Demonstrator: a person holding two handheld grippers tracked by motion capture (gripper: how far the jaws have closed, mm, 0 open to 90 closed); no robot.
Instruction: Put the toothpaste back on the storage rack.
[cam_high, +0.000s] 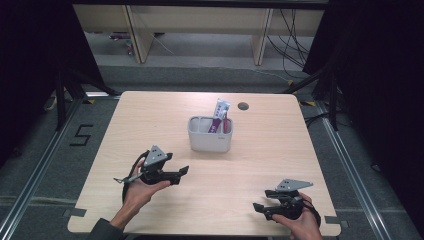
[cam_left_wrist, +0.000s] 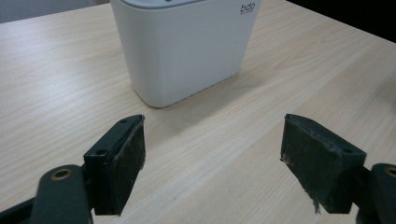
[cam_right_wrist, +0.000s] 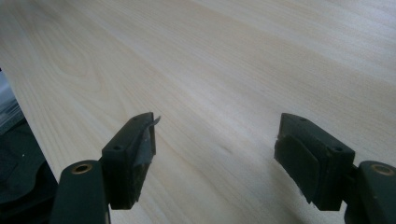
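White holder (cam_high: 210, 140) mid-table, both tongs apart.

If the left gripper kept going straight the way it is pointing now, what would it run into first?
Most likely the white container. In the left gripper view it stands dead ahead of the left gripper, whose jaws are wide open, with bare table between them. The gap is hard to judge, but nothing else lies in that line.

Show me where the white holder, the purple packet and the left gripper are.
white holder (cam_high: 210, 141), high view, front wall.
purple packet (cam_high: 220, 112), high view, part sticking up above the rim.
left gripper (cam_left_wrist: 212, 161), left gripper view, midway between its open jaws.
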